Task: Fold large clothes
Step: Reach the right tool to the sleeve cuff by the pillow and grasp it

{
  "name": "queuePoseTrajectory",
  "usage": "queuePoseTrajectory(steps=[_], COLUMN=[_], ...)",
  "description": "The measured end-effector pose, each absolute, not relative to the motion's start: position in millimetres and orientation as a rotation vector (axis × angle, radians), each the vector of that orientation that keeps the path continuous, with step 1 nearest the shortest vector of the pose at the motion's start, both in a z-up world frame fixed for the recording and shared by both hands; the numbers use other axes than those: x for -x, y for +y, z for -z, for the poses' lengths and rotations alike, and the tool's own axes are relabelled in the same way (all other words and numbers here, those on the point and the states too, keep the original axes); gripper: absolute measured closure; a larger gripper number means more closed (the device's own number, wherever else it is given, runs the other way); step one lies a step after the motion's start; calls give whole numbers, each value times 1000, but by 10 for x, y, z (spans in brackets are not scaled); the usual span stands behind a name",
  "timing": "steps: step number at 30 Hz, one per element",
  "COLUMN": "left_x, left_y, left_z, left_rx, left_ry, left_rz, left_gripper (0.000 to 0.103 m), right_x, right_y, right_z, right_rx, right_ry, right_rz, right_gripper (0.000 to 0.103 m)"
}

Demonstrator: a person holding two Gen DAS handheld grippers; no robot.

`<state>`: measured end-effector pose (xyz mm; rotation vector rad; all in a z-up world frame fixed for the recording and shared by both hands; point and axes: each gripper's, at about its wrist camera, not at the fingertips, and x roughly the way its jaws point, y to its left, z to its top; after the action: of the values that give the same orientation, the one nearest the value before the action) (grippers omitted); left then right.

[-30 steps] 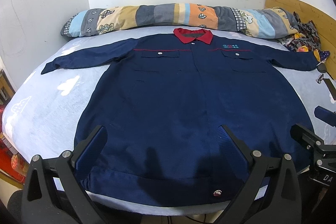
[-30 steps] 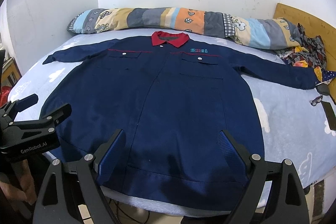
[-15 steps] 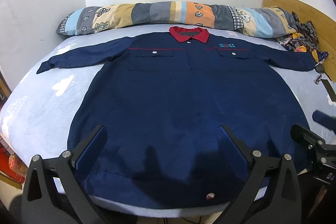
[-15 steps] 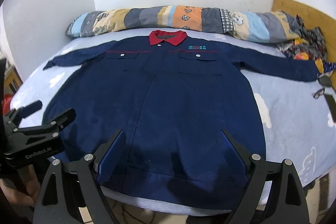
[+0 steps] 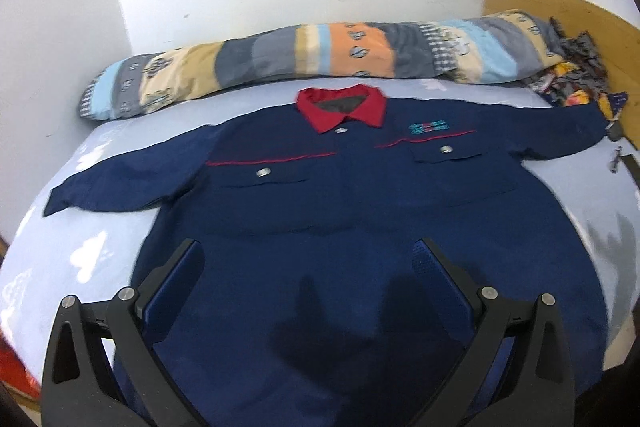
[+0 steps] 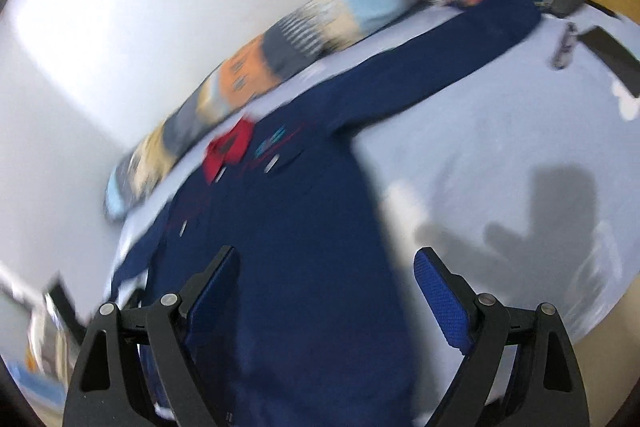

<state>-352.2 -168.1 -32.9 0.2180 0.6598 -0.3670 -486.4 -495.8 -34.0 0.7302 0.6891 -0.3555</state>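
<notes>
A large navy work jacket (image 5: pixel 360 219) with a red collar (image 5: pixel 344 107) lies flat, front up, on a pale blue bed (image 5: pixel 92 239), both sleeves spread out sideways. My left gripper (image 5: pixel 308 259) hovers open above the jacket's lower middle, nothing between its fingers. In the right wrist view the picture is rolled and blurred: the jacket (image 6: pixel 304 247) runs diagonally, its right sleeve (image 6: pixel 440 67) stretching toward the upper right. My right gripper (image 6: pixel 324 263) stands open over the jacket's right side edge, holding nothing.
A long striped bolster pillow (image 5: pixel 320 55) lies along the wall behind the collar. A crumpled patterned cloth (image 5: pixel 572 83) sits at the far right by a wooden headboard (image 5: pixel 560 7). Glasses (image 6: pixel 564 45) and a dark flat phone (image 6: pixel 612 55) lie beyond the right cuff.
Both grippers moved forward over the jacket. The right one shifted to the jacket's right side and rolled strongly, tilting its view. The other gripper is gone from both views.
</notes>
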Motion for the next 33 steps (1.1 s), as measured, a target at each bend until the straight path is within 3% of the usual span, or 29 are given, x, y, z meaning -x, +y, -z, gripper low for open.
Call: queuePoseTrajectory(steps=[4, 6, 8, 12, 18, 25, 31, 32, 33], left_x=[3470, 3404, 3335, 3170, 3042, 2990, 2999, 2994, 2995], left_y=[-1808, -1847, -1849, -1872, -1914, -2086, -2217, -2229, -2245], left_z=[301, 314, 334, 416, 547, 672, 747, 756, 763], left_rx=[-243, -245, -224, -183, -202, -251, -284, -286, -289], left_ry=[647, 656, 684, 763, 810, 831, 843, 846, 846], left_rz=[422, 433, 444, 472, 452, 463, 495, 497, 497], left_gripper=[0, 0, 0, 0, 0, 0, 0, 0, 0], right_x=[4872, 4875, 4871, 4774, 4393, 4196, 4038, 4010, 3962], right_y=[-5970, -6520, -6969, -7730, -8604, -9078, -9252, -9266, -9283], right_z=[305, 280, 298, 397, 727, 1223, 1312, 1311, 1292], right_rx=[-801, -849, -892, -962, -1009, -1024, -892, -878, -853], right_ry=[650, 611, 572, 503, 498, 561, 575, 578, 592], right_rz=[496, 559, 599, 659, 738, 873, 947, 934, 908], right_gripper=[25, 43, 52, 61, 59, 59, 55, 61, 76])
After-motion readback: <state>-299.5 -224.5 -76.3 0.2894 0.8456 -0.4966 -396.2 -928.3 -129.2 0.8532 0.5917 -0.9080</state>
